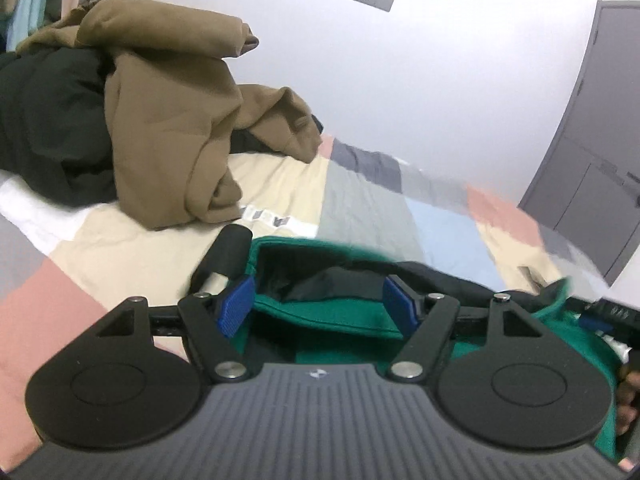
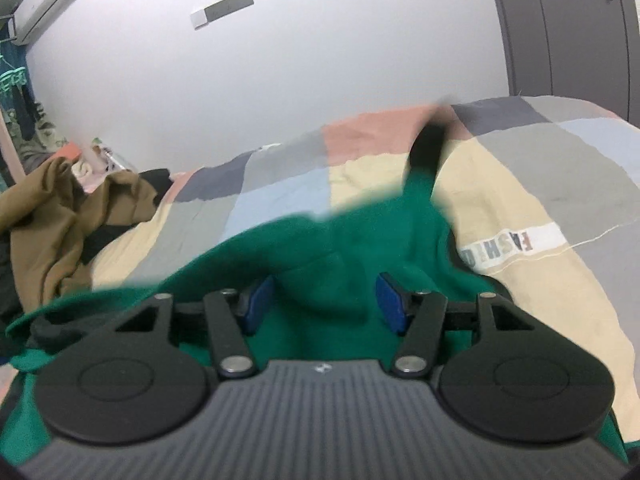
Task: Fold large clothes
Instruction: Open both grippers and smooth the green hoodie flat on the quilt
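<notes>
A green garment with a black lining (image 1: pixel 320 316) lies bunched on the patchwork quilt (image 1: pixel 360 208) right under my left gripper (image 1: pixel 318 306). Its jaws stand wide apart, the blue pad faces are bare, and the garment's open edge lies in the gap. In the right wrist view the green garment (image 2: pixel 328 248) rises blurred in front of my right gripper (image 2: pixel 324 304) and fills the gap between its blue pads (image 2: pixel 390 304), which do not visibly press on it. A black end of the garment (image 2: pixel 426 148) sticks up further back.
A brown garment (image 1: pixel 172 120) is heaped over a black one (image 1: pixel 48 120) at the left of the bed, also seen as the brown garment (image 2: pixel 52 220). White wall behind, a grey door (image 2: pixel 568 28) at the right. A person's hand (image 1: pixel 628 400) shows at the right edge.
</notes>
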A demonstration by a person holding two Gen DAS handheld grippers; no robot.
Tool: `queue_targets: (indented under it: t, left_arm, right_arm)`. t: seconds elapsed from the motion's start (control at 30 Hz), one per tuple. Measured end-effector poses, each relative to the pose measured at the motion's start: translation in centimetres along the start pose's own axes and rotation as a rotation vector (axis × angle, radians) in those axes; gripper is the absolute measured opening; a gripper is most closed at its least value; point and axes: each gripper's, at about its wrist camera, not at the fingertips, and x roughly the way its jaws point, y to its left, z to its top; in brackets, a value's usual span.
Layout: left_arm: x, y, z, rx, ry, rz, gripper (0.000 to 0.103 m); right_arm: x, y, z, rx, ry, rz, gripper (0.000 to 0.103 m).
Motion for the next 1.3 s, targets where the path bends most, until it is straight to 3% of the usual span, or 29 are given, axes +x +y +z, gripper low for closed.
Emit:
queue_targets:
  t: [0.27, 0.4, 0.47, 0.67, 0.8, 1.0, 1.3]
  left_arm:
    - [-1.7, 0.1, -0.1, -0.066, 0.038, -0.004, 0.075]
    - [-3.8, -0.5, -1.6, -0.039, 0.065, 0.014, 0.075]
    - [-4.2, -0.9, -2.5, -0.015, 0.112, 0.001, 0.075]
    - [-5.1, -2.0, -3.5, 0.028, 0.144, -0.041, 0.075]
    - [-5.0, -2.3, -4.3, 0.048, 0.166, -0.055, 0.075]
    - [-4.2, -2.9, -5.1, 0.095, 0.205, -0.042, 0.075]
    - [-2.5, -3.5, -6.3, 0.14, 0.241, -0.002, 0.075]
  right_arm:
    - [0.1, 1.6, -0.3, -0.08, 0.005, 0.038, 0.061]
    - [-0.9, 3.5, -0.7, -0.104, 0.04, 0.116, 0.061]
    - [-1.6, 4.9, -1.2, -0.127, 0.051, 0.161, 0.061]
    - [-3.5, 9.4, -3.1, -0.229, 0.088, 0.238, 0.061]
    - [-5.3, 11.5, -4.2, -0.321, 0.068, 0.218, 0.059]
    - [-7.3, 11.8, -5.0, -0.336, 0.077, 0.182, 0.059]
    - [-5.4, 11.6, -7.2, -0.378, 0.118, 0.18, 0.061]
